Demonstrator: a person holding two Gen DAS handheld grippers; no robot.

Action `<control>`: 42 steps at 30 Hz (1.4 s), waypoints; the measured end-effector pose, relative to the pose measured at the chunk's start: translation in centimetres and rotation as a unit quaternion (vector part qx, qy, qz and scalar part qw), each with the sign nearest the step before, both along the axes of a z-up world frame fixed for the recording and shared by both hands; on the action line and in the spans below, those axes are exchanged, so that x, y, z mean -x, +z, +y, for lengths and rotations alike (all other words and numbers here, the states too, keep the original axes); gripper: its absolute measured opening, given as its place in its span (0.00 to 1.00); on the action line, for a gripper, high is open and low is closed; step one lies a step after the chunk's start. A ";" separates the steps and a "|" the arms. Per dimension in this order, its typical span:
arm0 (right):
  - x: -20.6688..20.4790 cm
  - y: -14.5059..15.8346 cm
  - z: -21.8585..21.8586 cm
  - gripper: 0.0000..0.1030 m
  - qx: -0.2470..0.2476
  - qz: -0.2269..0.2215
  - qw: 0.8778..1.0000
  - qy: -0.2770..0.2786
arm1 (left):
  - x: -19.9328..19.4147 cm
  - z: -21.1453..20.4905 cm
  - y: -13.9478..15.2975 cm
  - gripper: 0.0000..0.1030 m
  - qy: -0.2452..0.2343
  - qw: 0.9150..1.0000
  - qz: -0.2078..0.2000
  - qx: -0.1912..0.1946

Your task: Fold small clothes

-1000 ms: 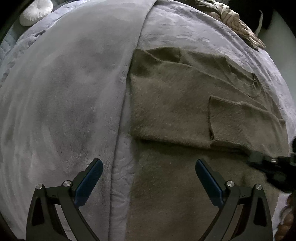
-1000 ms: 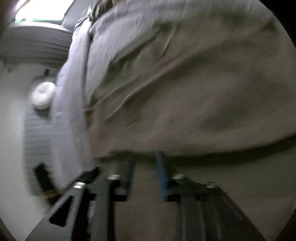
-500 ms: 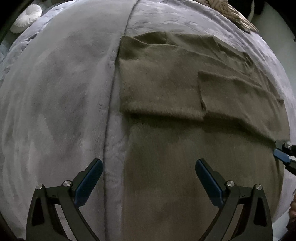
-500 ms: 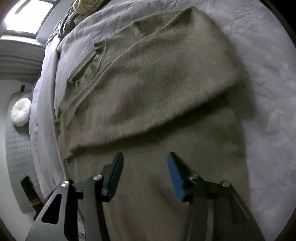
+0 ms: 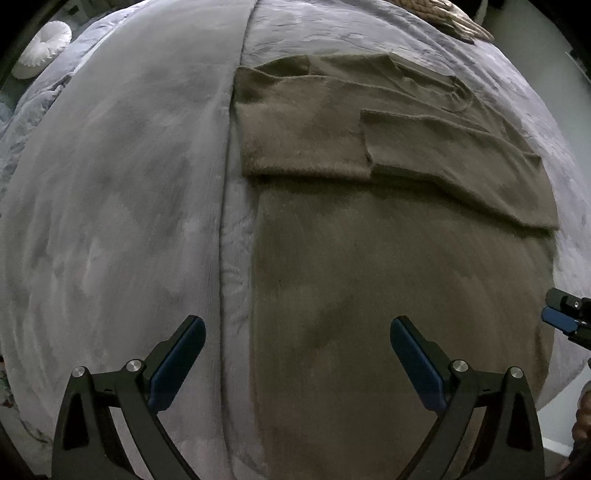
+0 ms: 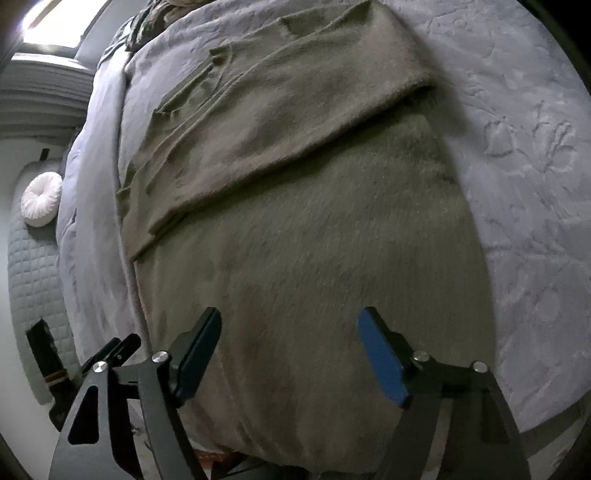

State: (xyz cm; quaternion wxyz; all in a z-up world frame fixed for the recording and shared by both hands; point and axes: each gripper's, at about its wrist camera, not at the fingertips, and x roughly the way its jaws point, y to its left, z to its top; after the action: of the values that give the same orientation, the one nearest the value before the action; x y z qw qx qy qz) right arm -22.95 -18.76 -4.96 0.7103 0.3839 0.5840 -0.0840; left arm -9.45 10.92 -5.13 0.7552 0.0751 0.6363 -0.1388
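- Sweater (image 5: 388,258), olive-brown and fuzzy, is lying flat on the bed, with its far part folded back over itself so there's a soft, slightly ragged edge running across the middle.
- On that folded layer a sleeve (image 5: 454,155) lies as a flat, squared-off panel with a few shallow creases near its far end.
- The knit looks brushed, almost felt-like, with fine ribbing showing on the near half.
- Underneath is a grey plush blanket (image 5: 110,192), velvety with smudgy nap marks, and a raised seam runs just beside the sweater's left edge.
- On the other side the bed cover (image 6: 535,184) is the same grey but embossed with a flower-and-leaf pattern.
- Left gripper (image 5: 297,354) hovers over the near half of the sweater, black arms with blue pads, jaws wide apart and nothing between them.
- Right gripper (image 6: 290,354) is also above the near half, jaws opening right now, pads clear of the fabric, nothing pinched.
- From the left camera you can just catch the right gripper's blue tip at the far right edge, off the sweater's side.
- A round white pleated cushion (image 6: 41,199) sits on a grey quilted mat (image 6: 33,280) next to the bed.
- Something chunky, beige and knitted (image 5: 458,18) lies at the far end of the bed, can't tell what exactly.
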 end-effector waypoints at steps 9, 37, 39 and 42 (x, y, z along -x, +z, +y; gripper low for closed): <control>1.0 1.3 1.9 0.85 -0.010 -0.017 1.000 0.008 | 1.2 1.0 1.0 0.97 -0.013 1.000 0.008 -0.003; 12.6 -4.5 -2.5 1.00 -0.048 0.082 0.995 -0.009 | 8.3 4.3 -5.5 0.97 -0.094 0.967 0.212 0.108; 13.2 -5.7 -2.8 1.00 -0.074 0.086 0.993 -0.018 | 8.7 3.8 -6.4 0.97 -0.103 0.965 0.216 0.102; 13.5 -7.1 -1.6 1.00 -0.113 0.079 0.990 -0.005 | 9.3 2.5 -7.4 0.97 -0.114 0.966 0.217 0.081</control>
State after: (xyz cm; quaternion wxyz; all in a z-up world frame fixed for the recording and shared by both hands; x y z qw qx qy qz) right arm -36.41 -20.38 -12.07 0.6134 0.4574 0.6418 -0.0510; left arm -18.73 13.43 -12.53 0.5820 0.0539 0.7587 -0.2878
